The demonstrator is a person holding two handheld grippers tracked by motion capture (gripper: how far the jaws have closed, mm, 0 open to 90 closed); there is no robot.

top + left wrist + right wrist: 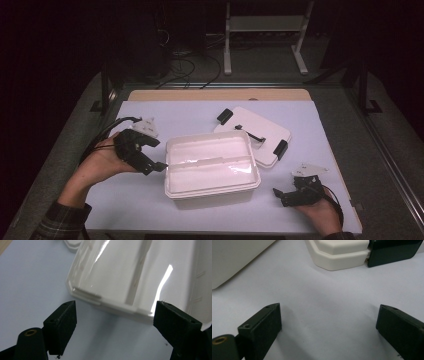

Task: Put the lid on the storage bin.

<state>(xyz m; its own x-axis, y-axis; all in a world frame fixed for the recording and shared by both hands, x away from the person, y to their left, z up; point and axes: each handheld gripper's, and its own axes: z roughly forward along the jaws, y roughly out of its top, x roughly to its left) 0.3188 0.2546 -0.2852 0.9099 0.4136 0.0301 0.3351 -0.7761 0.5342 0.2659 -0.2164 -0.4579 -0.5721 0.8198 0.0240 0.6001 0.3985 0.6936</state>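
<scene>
Reaching toward the white box [212, 167] at mid-table in the high view, the left gripper [157, 167] is sitting at the box's left end, jaws spread and holding nothing. The lid [255, 135], with black latches, is lying just behind the box's right rear corner, overlapping it. The right gripper [278, 194] is resting on the white mat [150, 200] near the front right, apart from the box.

Left gripper view: jaws are standing wide apart, empty, bracketing the box's end rim [112, 307]. Judgement: centre the rim flange between the pads before closing, and keep the approach level to avoid tipping.

Right gripper view: jaws are gaping wide, gripping nothing; lid corner [339, 255] and latch [392, 251] are lying ahead.
</scene>
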